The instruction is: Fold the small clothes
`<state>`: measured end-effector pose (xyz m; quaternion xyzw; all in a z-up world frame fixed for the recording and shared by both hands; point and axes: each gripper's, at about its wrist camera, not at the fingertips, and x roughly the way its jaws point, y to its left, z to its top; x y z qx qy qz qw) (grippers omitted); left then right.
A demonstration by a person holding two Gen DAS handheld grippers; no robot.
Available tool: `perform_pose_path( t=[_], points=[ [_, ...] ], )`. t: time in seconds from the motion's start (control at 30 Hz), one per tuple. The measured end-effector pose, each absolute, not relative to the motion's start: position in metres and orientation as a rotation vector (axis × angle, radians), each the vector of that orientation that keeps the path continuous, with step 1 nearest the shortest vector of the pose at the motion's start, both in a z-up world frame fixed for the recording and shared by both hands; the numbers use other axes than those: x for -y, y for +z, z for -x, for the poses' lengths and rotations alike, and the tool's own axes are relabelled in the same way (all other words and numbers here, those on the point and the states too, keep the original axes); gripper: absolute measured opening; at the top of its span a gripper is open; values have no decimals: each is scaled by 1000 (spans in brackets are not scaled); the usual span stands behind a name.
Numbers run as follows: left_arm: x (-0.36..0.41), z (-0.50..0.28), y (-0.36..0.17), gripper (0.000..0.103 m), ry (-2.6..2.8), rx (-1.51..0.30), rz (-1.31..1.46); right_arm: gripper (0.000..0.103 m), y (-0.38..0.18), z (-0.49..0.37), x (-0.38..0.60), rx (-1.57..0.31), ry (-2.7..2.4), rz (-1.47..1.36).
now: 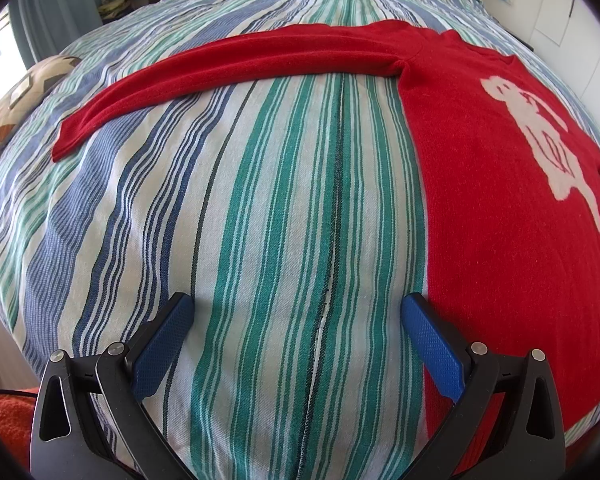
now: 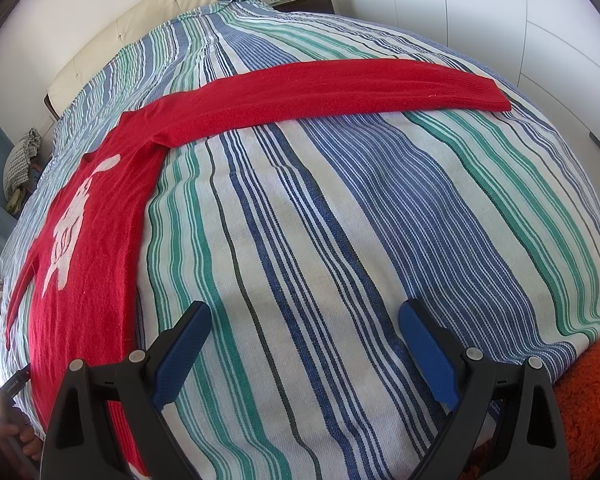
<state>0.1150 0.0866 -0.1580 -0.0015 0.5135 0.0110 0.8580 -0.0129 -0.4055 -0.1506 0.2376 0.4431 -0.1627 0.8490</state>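
From the left wrist, the red sweater [image 1: 500,200] lies flat on the striped bed [image 1: 260,220], its sleeve [image 1: 220,68] stretched straight out; the left hand-held gripper [image 1: 298,320] hovers released and empty. From the right wrist, the other sleeve [image 2: 340,84] is also unfolded, and the right hand-held gripper [image 2: 304,328] is spread, holding nothing. Folding seems not yet begun.

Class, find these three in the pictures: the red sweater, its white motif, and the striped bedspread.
red sweater [image 1: 500,264], left wrist view, on its body.
white motif [image 1: 540,132], left wrist view, on its middle.
striped bedspread [image 2: 340,240], right wrist view, on bare fabric.
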Motion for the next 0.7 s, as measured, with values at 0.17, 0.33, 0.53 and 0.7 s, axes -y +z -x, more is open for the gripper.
perform_pose_path(
  t=[0.17, 0.33, 0.53, 0.7],
  points=[
    [-87, -115, -158, 102, 23, -1078, 3, 94, -151, 13, 405, -934, -343, -500],
    [-86, -115, -158, 102, 23, -1079, 2, 94, -151, 13, 405, -933, -343, -501],
    [-86, -115, -158, 103, 24, -1079, 2, 94, -150, 13, 406, -934, -343, -501],
    [-86, -115, -158, 102, 24, -1079, 1, 94, -150, 13, 405, -934, -342, -501]
  ],
)
